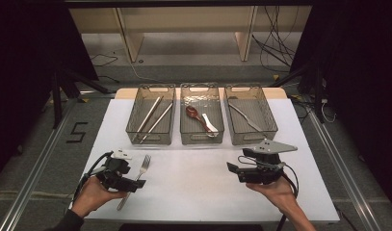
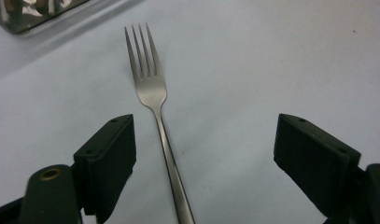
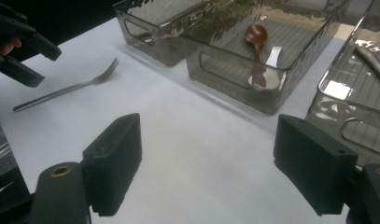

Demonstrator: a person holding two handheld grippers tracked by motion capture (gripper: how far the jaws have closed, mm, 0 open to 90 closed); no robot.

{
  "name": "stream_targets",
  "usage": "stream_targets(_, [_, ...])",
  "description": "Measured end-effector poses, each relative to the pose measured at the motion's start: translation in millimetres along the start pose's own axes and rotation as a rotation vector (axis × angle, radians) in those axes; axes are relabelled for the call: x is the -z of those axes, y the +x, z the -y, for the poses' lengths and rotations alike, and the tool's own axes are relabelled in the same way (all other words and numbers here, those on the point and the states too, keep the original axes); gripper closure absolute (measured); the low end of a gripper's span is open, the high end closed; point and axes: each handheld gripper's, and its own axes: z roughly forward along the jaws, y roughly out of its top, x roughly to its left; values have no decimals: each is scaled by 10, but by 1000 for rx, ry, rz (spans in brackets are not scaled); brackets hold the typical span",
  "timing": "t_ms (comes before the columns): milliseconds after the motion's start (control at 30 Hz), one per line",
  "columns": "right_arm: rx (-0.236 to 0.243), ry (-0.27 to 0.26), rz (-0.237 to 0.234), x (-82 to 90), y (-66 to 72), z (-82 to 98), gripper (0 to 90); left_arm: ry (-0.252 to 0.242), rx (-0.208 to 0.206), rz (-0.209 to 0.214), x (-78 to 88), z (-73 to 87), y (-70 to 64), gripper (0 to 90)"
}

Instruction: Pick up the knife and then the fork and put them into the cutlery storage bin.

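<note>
- Left gripper (image 1: 136, 184), held low near the table's near-left corner, has its jaws spread wide with nothing pressed between them.
- Fork (image 2: 152, 88) lies flat on the white table (image 1: 198, 178), just ahead of the left gripper; in the left gripper view its handle runs up between the two jaws, nearer the left-hand one, touching neither.
- Fork's long axis runs away from the person, tines at the far end pointing toward the baskets, handle end nearest the hand.
- Left hand is much the nearer to the fork; nothing stands between jaws and handle, so a short drop onto the handle looks likely.
- Beyond the fork, three clear baskets sit in a row: the left basket (image 1: 136, 126) holds chopsticks (image 1: 152, 119); the middle basket (image 1: 201, 136) holds a dark red spoon (image 1: 193, 113) and a white spoon (image 1: 210, 123); the right basket (image 1: 265, 109) holds a knife (image 1: 245, 117).
- Right gripper (image 1: 233, 169), well off to the fork's right, hovers over bare table with jaws wide and empty, pointing left toward the fork.
</note>
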Motion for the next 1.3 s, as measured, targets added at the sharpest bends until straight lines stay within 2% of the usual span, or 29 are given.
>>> stream_targets(233, [4,6,-7,13,49,43,244,85,-16,-10,-73,2,-13,219])
stream_targets(533, [2,15,-12,35,86,98,241,179,-17,-12,-170,8,-30,299])
stream_targets(733, [5,22,-20,36,99,119,243,235,-17,-40,-227,-21,12,398])
stream_targets(833, [3,25,-23,25,106,121,244,257,-8,-30,-266,-40,50,467])
stream_targets(900, [7,28,-24,18,108,121,245,282,-7,-39,-293,-42,65,493])
stream_targets(1133, [11,30,-29,6,115,118,248,307,0,-26,-338,-37,122,599])
stream_targets(1300, [9,31,-30,4,118,115,250,336,-10,-21,-373,-41,133,662])
